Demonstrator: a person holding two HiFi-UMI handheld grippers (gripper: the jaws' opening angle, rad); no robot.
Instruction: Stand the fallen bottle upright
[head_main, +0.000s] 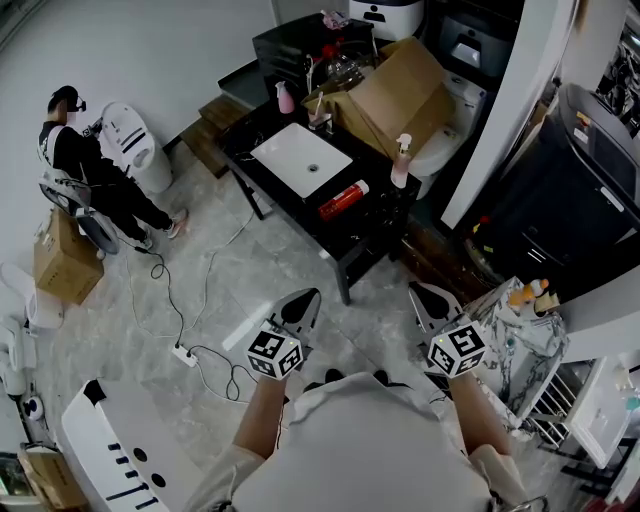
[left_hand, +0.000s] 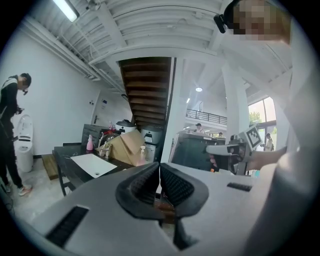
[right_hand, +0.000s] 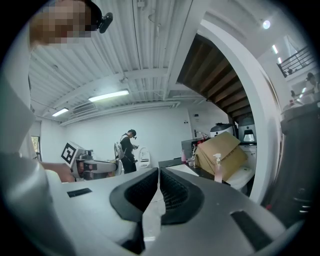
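A red bottle (head_main: 344, 199) lies on its side on the black table (head_main: 262, 124), just right of the white sink basin (head_main: 300, 159). Both grippers hang in front of the person, well short of the table and over the floor. My left gripper (head_main: 303, 304) is shut with nothing between its jaws; the left gripper view shows its pads (left_hand: 150, 181) pressed together. My right gripper (head_main: 430, 299) is shut and empty too, and its jaws meet in the right gripper view (right_hand: 158, 172). The red bottle does not show in either gripper view.
A pink spray bottle (head_main: 401, 163) stands at the table's right corner, a pink bottle (head_main: 285, 97) at the back, beside a cardboard box (head_main: 395, 90). A person (head_main: 90, 170) stands by a toilet (head_main: 135, 145) at left. Cables and a power strip (head_main: 184, 354) lie on the floor.
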